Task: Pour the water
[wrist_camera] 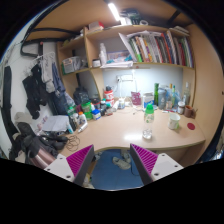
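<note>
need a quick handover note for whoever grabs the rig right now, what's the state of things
Gripper: fingers open, nothing between them, held back from the desk above the blue chair seat.

Things: a clear plastic bottle with a green cap stands upright near the front edge of the light wooden desk, ahead of the fingers and a little to the right. A small pale cup stands further right on the same desk. Other bottles sit among the clutter at the back.

Done: nothing visible; the bottle is untouched.

Left: likely reach in, grasp the bottle, pour into the cup. Whether the cap is loose cannot be told.
</note>
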